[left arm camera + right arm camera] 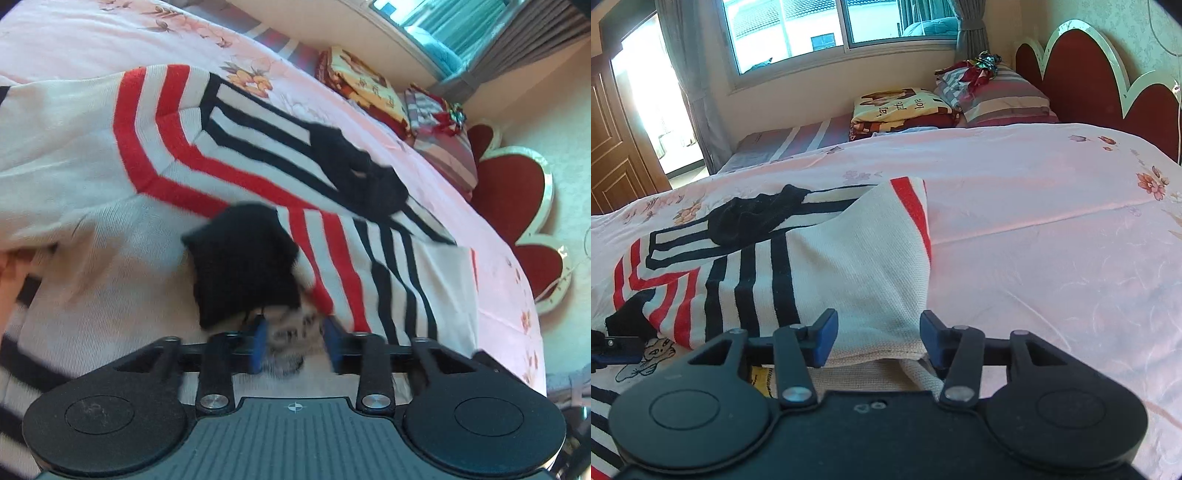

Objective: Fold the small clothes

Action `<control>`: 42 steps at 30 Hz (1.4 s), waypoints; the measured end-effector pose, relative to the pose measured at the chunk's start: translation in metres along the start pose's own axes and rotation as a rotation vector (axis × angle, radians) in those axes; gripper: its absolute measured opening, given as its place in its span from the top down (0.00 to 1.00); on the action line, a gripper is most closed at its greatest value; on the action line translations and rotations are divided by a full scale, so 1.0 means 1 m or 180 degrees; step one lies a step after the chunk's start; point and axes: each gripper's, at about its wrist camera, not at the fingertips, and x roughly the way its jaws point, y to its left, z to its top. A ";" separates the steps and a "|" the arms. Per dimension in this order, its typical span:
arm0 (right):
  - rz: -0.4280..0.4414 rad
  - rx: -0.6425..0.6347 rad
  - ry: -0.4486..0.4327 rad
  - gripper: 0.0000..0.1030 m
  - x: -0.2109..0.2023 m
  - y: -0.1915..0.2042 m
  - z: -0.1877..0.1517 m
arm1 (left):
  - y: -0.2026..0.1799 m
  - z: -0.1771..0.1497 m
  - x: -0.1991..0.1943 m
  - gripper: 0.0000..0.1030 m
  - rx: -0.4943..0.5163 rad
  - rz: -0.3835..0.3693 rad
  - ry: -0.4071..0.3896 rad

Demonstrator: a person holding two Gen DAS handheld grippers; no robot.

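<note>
Fingers (928, 334) of both grippers straddle sweater (849, 258) edges, seemingly unclamped.

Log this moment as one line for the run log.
left gripper: open, fabric between fingers | right gripper: open, straddling hem | striped sweater: partly folded on pink bedspread

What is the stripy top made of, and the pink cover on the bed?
The stripy top looks like knitted yarn, perhaps cotton or acrylic: fine ribbed rows show in its cream part, and the surface is matte. The pink bed cover looks like thin, smooth woven cloth, likely cotton or polyester: it has a soft sheen, sharp creases and printed flowers.
</note>
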 end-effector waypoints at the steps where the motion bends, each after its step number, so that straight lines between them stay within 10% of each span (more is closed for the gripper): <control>1: -0.0043 -0.0073 -0.0010 0.53 0.003 0.002 -0.001 | 0.001 0.003 0.002 0.65 0.0002 0.0047 -0.0082; 7: -0.0080 -0.0130 0.0304 0.50 0.018 -0.008 -0.010 | 0.017 0.016 -0.020 0.64 -0.0031 0.0601 -0.0566; 14: -0.0052 -0.0016 -0.0036 0.50 0.021 -0.008 0.024 | -0.007 0.029 -0.044 0.64 0.0198 0.0279 -0.0648; 18: -0.0066 0.0047 -0.0037 0.51 0.046 -0.007 0.044 | -0.034 0.025 -0.018 0.21 0.0367 0.0175 -0.0584; 25: -0.0314 -0.0034 0.0159 0.52 0.101 -0.021 0.056 | -0.033 0.014 0.017 0.23 0.0750 0.0497 -0.0497; 28: -0.0280 0.0113 0.0123 0.35 0.105 -0.036 0.057 | -0.035 0.008 0.014 0.24 0.0883 0.0556 -0.0522; 32: -0.0279 0.0023 -0.0043 0.56 0.088 -0.026 0.063 | -0.043 0.008 -0.002 0.24 0.0852 0.0574 -0.0638; 42: -0.0223 0.0046 -0.0015 0.55 0.078 -0.025 0.073 | -0.030 0.010 -0.011 0.24 0.0719 0.0697 -0.0578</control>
